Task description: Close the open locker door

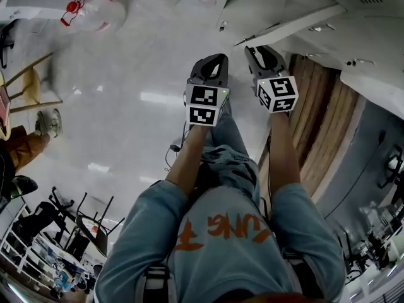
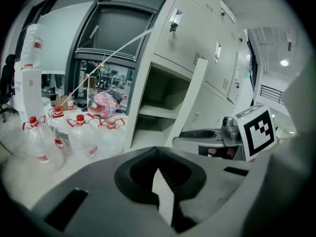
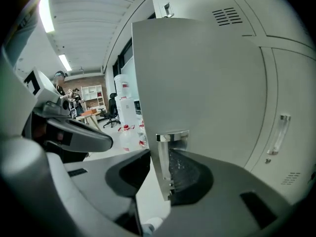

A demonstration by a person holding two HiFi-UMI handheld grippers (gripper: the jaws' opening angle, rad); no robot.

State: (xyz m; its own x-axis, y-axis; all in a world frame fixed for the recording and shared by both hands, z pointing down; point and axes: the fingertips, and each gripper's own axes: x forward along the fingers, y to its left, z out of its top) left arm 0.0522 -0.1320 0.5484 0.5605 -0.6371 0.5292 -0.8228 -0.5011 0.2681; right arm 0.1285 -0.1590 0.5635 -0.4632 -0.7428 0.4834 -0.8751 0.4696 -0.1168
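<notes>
While the locker door [image 3: 197, 73] stands swung out from its open compartment [image 2: 158, 95], its metal handle [image 3: 164, 169] sits between the parted jaws of the right gripper [image 3: 167, 154], against one pad only, and the left gripper [image 2: 158, 151] alongside has its jaws together, empty.

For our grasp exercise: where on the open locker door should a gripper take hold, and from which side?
Grip the locker door by its upright metal handle, approaching the outer face: the slim bar stands proud near the edge, and the right gripper straddles it.
</notes>
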